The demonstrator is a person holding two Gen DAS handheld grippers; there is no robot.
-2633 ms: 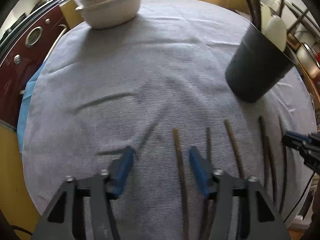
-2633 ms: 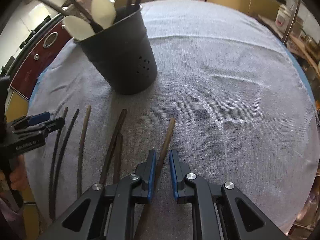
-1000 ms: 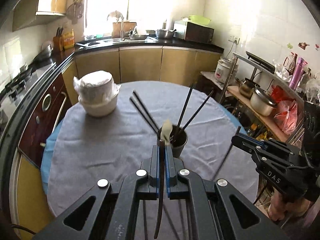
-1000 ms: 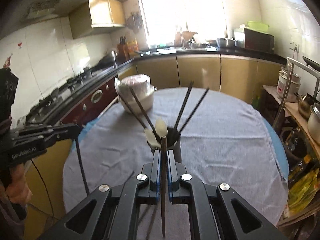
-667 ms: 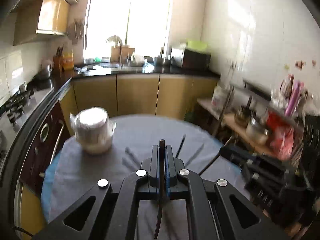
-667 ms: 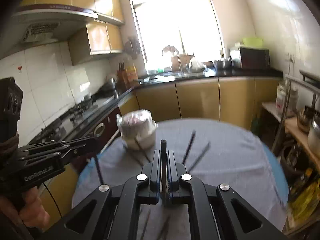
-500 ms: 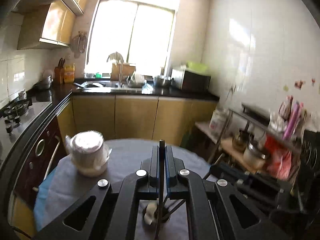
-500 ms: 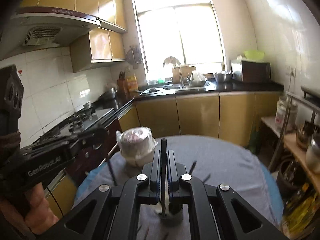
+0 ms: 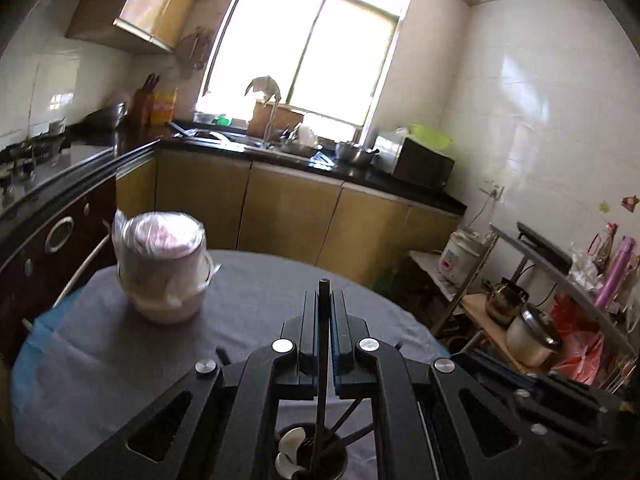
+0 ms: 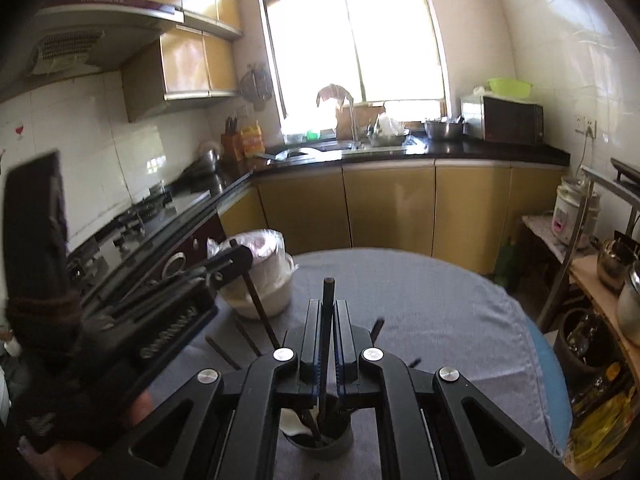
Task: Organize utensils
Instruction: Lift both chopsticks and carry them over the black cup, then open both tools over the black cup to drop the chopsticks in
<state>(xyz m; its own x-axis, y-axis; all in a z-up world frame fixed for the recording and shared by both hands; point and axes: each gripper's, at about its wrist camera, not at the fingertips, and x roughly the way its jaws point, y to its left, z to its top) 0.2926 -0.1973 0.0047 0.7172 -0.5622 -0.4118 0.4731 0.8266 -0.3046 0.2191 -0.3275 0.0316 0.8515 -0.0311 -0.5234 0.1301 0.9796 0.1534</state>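
- Left claw (image 9: 323,312) pinches a chopstick (image 9: 321,360) upright, its lower end inside the utensil holder (image 9: 310,458).
- Right claw (image 10: 328,320) clamps another chopstick (image 10: 327,320) vertically, over the same holder on the counter (image 10: 440,312).

Left claw (image 9: 324,312): jaws closed, pinching a thin dark stick held upright, claw raised and level. Right claw (image 10: 328,320): jaws closed likewise on a dark stick, upright. In the right wrist view the left claw sits at left, gripped by a dark-gloved hand (image 10: 68,412).
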